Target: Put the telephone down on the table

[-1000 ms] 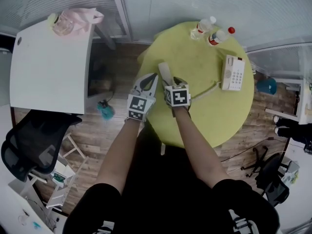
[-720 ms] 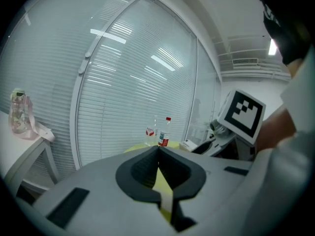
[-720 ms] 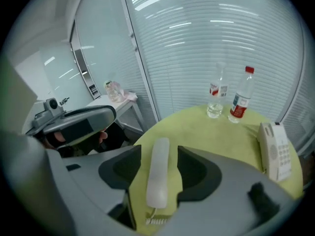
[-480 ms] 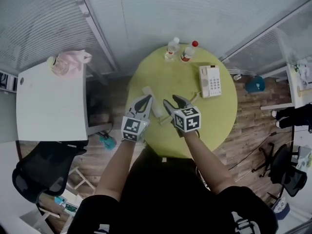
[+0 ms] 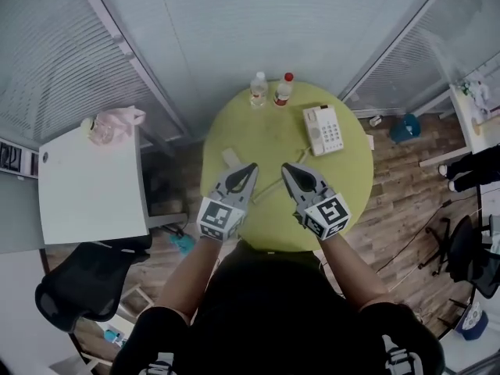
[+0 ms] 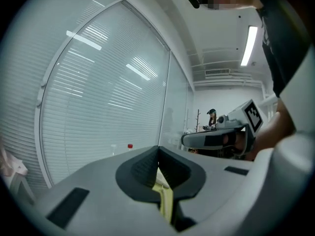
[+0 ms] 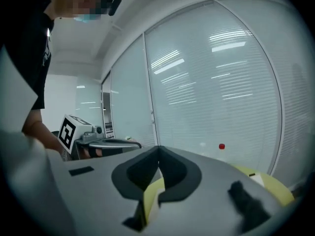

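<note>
The white telephone base (image 5: 323, 130) sits at the right of the round yellow-green table (image 5: 344, 186). Its handset (image 5: 230, 158) lies flat on the table's left part, and a cord (image 5: 269, 186) runs from it towards the base. My left gripper (image 5: 251, 167) hovers just right of the handset, shut and empty. My right gripper (image 5: 287, 167) is beside it, shut with nothing between its jaws. In the left gripper view my left gripper's (image 6: 158, 150) tips meet. The right gripper view shows my right gripper (image 7: 158, 150) closed the same way.
Two clear bottles, one white-capped (image 5: 258, 89) and one red-capped (image 5: 283, 89), stand at the table's far edge. A white desk (image 5: 90, 186) with a pink bag (image 5: 116, 120) is at the left, a black office chair (image 5: 78, 283) below it. Glass walls with blinds stand behind.
The right gripper has let go of the handset, which now lies on the table, and its jaws have shut. Both grippers have drawn back from it towards the person.
</note>
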Available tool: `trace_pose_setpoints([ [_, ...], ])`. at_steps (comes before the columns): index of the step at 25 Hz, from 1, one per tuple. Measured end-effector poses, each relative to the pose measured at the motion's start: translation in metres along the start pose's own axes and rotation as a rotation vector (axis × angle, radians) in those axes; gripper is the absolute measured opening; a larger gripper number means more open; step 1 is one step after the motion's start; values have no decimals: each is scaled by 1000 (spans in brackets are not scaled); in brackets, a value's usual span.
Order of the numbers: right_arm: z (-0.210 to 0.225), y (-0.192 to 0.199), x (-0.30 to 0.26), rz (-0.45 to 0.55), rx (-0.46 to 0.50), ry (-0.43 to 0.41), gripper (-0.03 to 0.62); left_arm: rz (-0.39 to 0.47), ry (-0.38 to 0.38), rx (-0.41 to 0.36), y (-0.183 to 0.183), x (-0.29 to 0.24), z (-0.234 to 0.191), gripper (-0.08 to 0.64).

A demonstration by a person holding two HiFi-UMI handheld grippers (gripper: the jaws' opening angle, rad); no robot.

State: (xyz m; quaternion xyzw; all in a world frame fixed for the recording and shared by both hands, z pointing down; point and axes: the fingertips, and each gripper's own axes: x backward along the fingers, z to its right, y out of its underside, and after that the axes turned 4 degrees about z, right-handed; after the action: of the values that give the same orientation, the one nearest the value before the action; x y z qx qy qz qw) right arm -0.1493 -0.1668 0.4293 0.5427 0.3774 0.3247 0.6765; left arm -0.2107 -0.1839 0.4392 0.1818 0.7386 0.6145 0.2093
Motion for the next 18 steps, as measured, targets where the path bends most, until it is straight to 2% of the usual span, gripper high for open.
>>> trace_pose_setpoints([
  [3,-4,-18,16,38,37,1,18,40,25,-5,-29,-2,17,12],
  [8,-3,-44,32,109,49,19,18,66,67,-61,-53,-3,41,12],
  [14,-1,-58,39,132,62,29,18,83,97,-74,-63,-9,56,12],
  [18,3,-58,42,123,55,36,18,63,116,-94,-56,-14,61,12],
])
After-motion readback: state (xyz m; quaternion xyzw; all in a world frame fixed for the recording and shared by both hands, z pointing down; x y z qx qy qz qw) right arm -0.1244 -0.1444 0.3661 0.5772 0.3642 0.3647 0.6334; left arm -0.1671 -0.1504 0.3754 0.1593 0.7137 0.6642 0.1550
